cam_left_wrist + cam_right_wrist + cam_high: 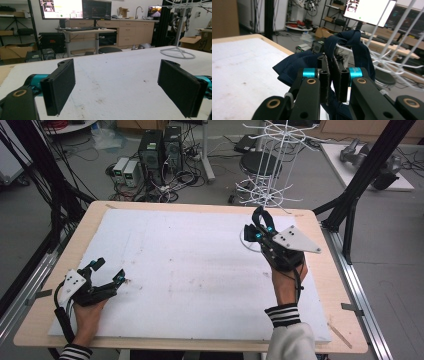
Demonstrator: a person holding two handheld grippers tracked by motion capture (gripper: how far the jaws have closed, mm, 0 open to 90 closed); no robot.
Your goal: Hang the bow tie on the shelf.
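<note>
Your right gripper (331, 75) has its jaws clamped on a dark navy, soft cloth garment (297, 63), held up just in front of the white wire hanging rack (272, 157). It will be light and limp, probably slippery; grip a bunched fold. Your left gripper (116, 87), well away from the rack, gapes empty. No legible writing.

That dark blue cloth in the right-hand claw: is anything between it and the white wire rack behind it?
Nothing visible does. The right gripper is shut on the dark blue cloth, and the white wire rack stands just beyond, its prongs right behind the cloth.
</note>
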